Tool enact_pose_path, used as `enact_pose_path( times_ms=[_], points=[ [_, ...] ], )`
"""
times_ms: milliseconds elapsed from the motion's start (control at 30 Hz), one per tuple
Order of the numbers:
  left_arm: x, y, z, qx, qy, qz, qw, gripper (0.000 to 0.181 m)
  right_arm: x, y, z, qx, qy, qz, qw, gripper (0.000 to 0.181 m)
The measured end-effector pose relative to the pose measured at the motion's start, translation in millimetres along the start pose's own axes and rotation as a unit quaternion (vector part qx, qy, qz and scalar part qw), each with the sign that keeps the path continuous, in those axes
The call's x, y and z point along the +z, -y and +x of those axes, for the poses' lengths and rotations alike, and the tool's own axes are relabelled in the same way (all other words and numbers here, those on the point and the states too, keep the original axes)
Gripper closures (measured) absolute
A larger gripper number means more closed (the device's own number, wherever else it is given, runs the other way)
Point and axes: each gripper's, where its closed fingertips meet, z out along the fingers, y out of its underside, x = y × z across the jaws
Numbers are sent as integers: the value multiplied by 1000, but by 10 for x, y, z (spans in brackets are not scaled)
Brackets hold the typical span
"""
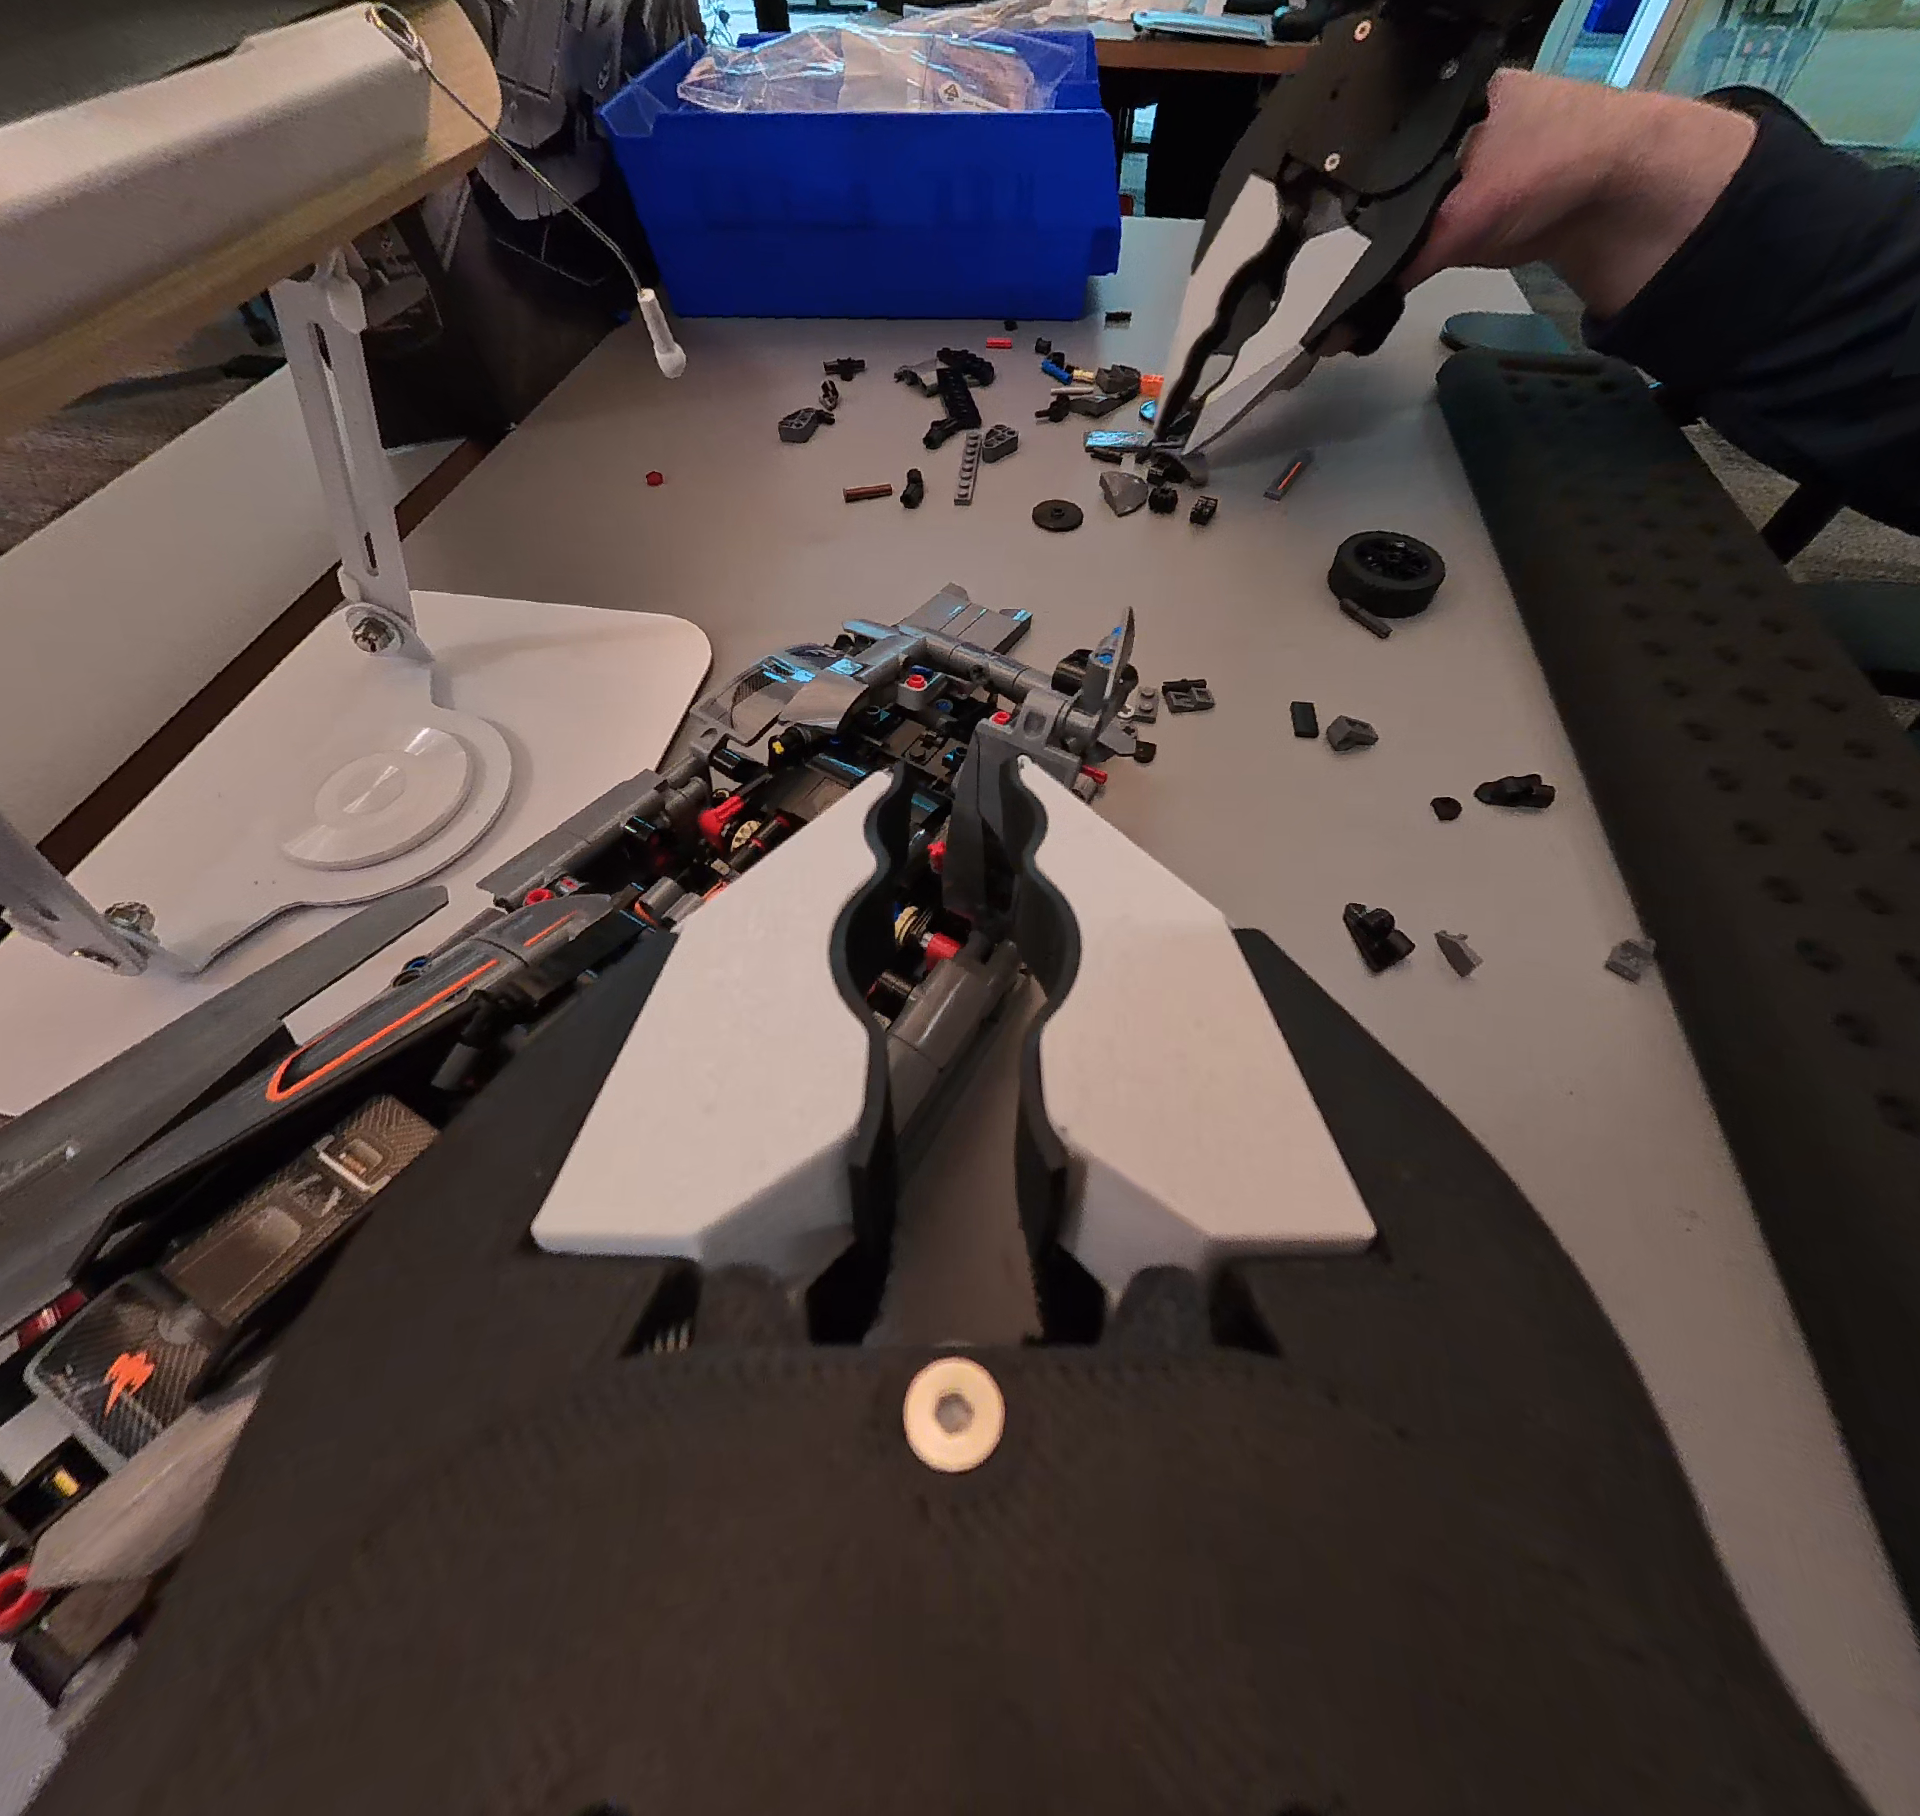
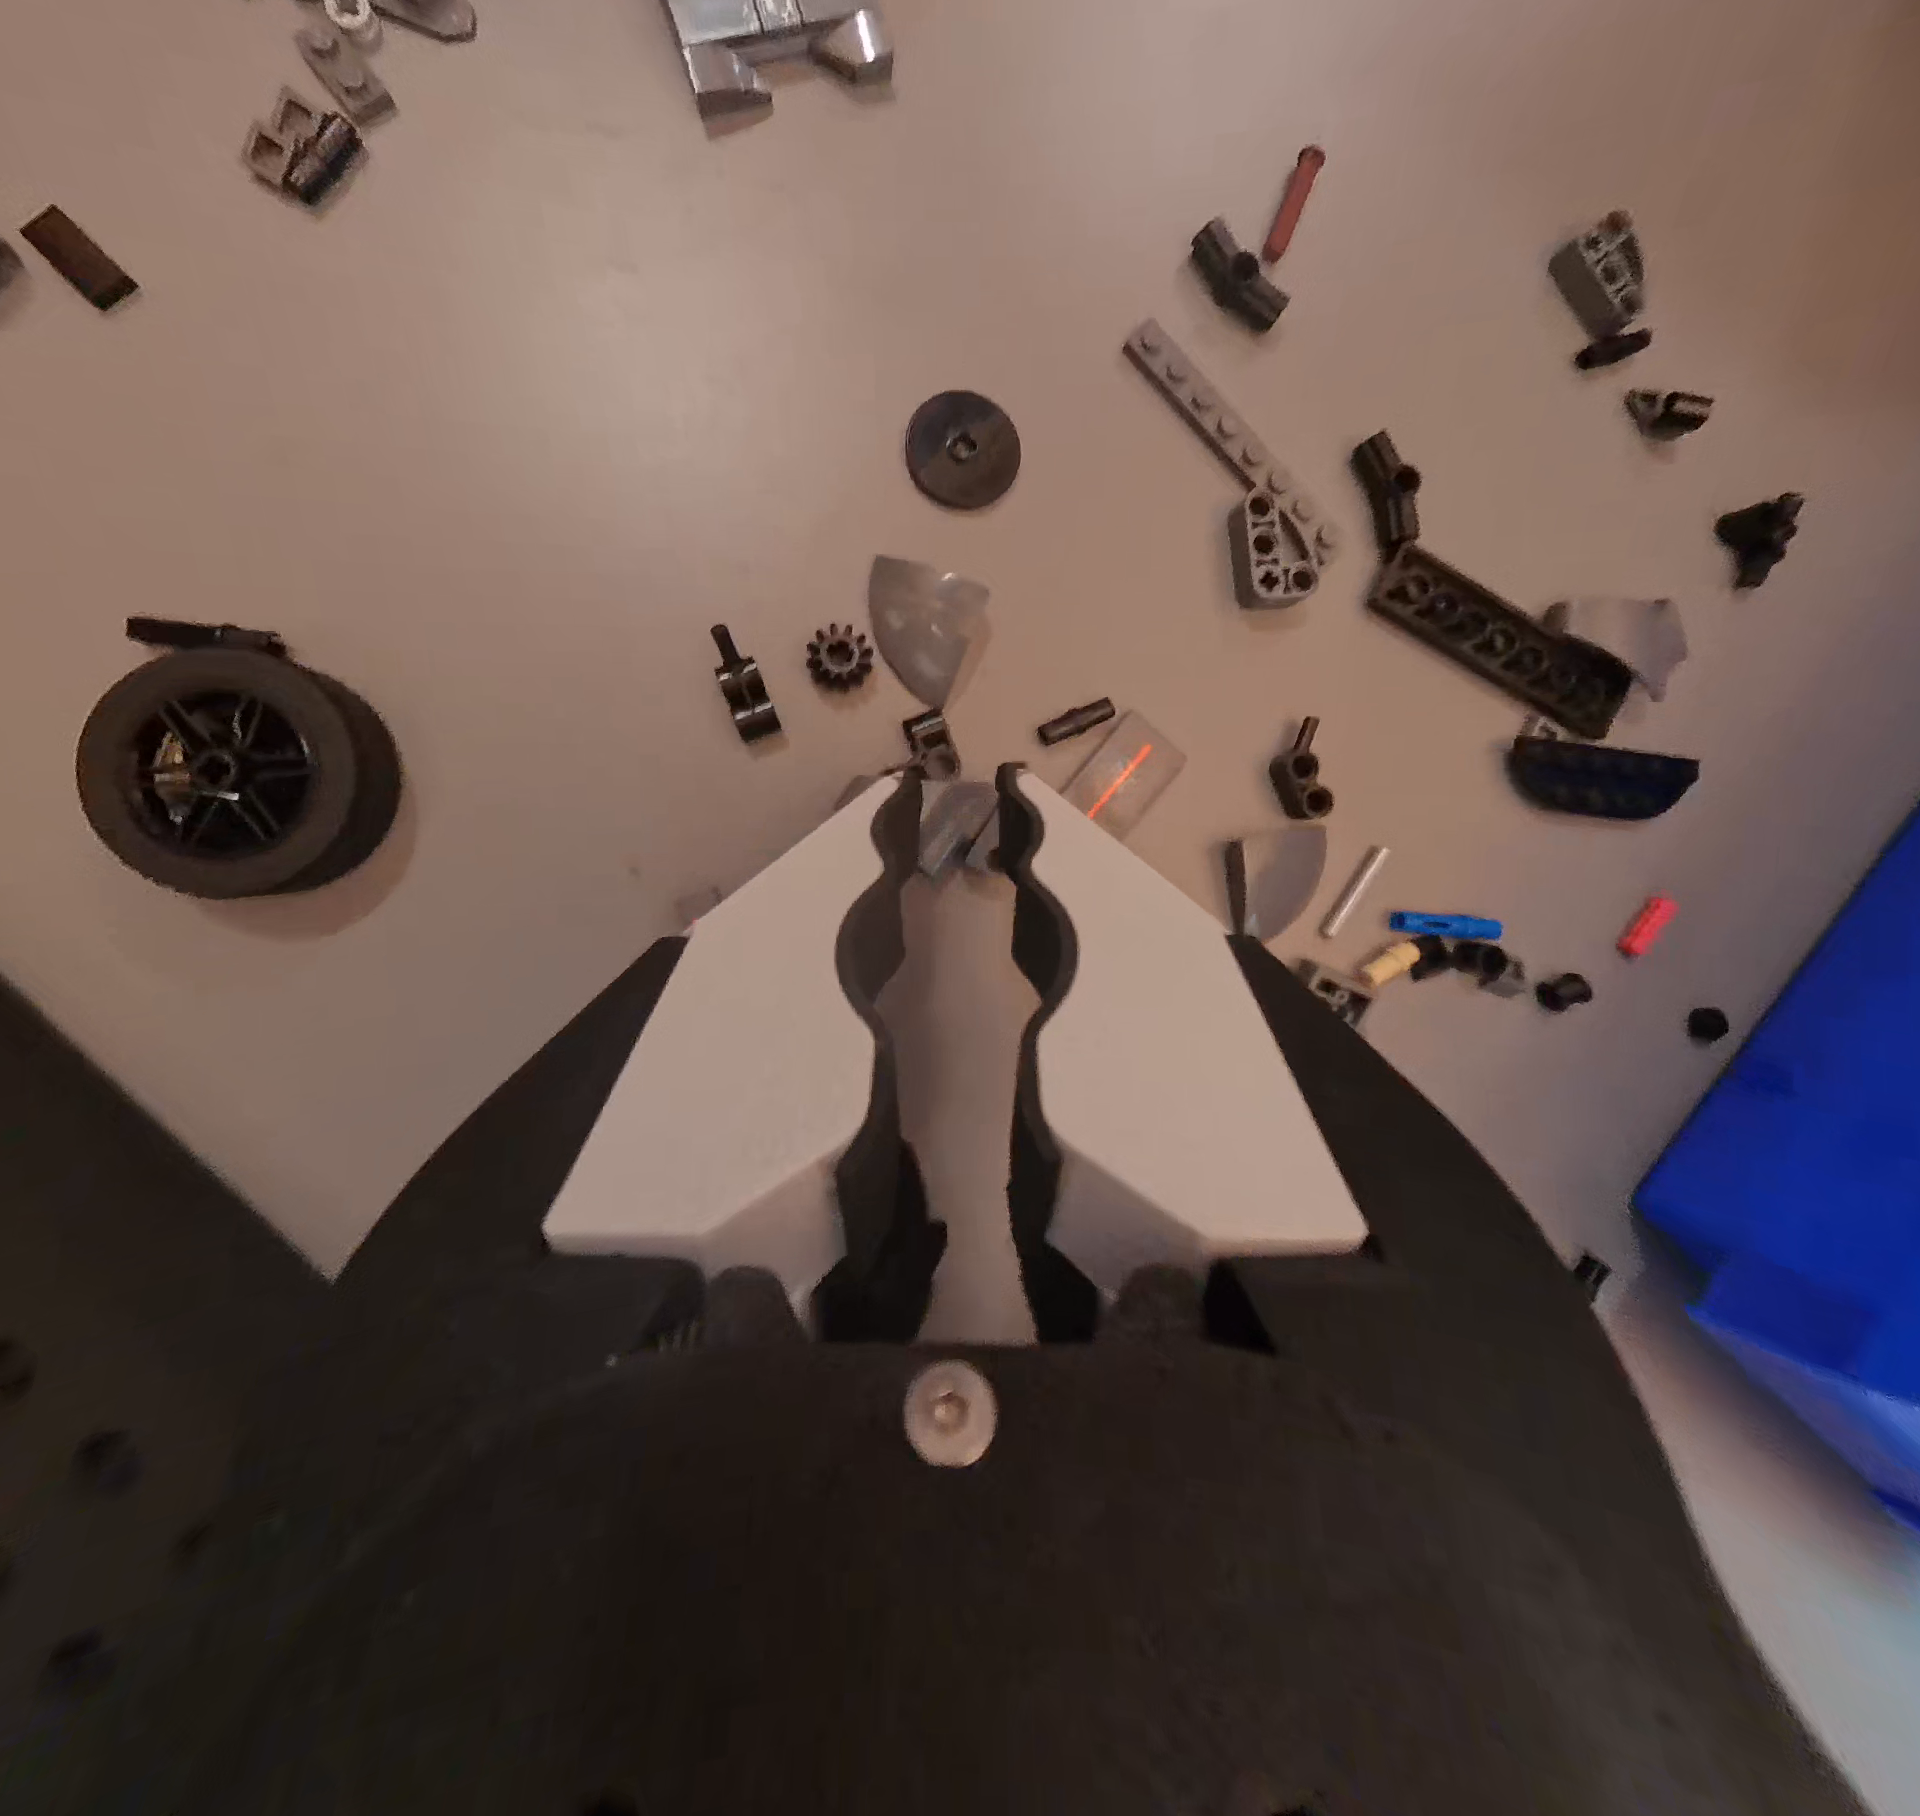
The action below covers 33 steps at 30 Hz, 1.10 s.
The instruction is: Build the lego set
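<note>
L gripper [image 1: 956, 800] pinches a grey upright of the part-built car [image 1: 790, 727], mid-table; keep it steady. R gripper [image 2: 958, 810], fingers nearly together on a small grey piece [image 2: 956, 826] w/ tips at the table: squeeze evenly, lift straight, avoid neighbouring bits.

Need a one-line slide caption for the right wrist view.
Right gripper pinches a small grey piece off the table, among loose parts and a wheel.

Right gripper [image 2: 958, 810] tips closed on small grey piece [image 2: 954, 824] over pale table [image 2: 520, 467]. Nearby: grey wedge [image 2: 923, 623], black gear [image 2: 837, 657], black disc [image 2: 962, 448]. Wheel [image 2: 234, 769] far left. Blue bin [image 2: 1808, 1195] right edge.
</note>
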Motion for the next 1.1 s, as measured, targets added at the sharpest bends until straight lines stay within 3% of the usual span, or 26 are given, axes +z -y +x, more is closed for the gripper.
enact_pose_path(
  times_ms=[133,300,433,567,633,733,867,967,1100],
  points=[
    [-15,22,-4,-1,0,5,1000,167,-68,-102,-24,0,6,-30,1000,169],
    [-10,22,2,1,0,4,1000,167,19,54,-41,-17,16,-17,1000,160],
    [-24,52,16,5,0,5,1000,168,120,34,-51,-23,23,-33,999,169],
    [-21,78,44,11,-1,6,1000,166,36,85,-47,-4,26,-16,1000,169],
    [0,79,69,21,-1,1,1000,163,-103,327,-149,-4,44,40,998,169],
    [57,69,117,35,-2,-7,999,155,-301,918,-444,-40,75,136,987,169],
    [129,62,172,36,-9,-11,999,152,-306,1731,-956,-83,117,240,960,169],
    [154,71,221,46,-14,-11,999,149,-156,2081,-1179,-82,156,266,948,169],
    [227,-12,190,55,7,-40,998,142,63,2293,-1285,-82,168,265,946,169]
  ],
)
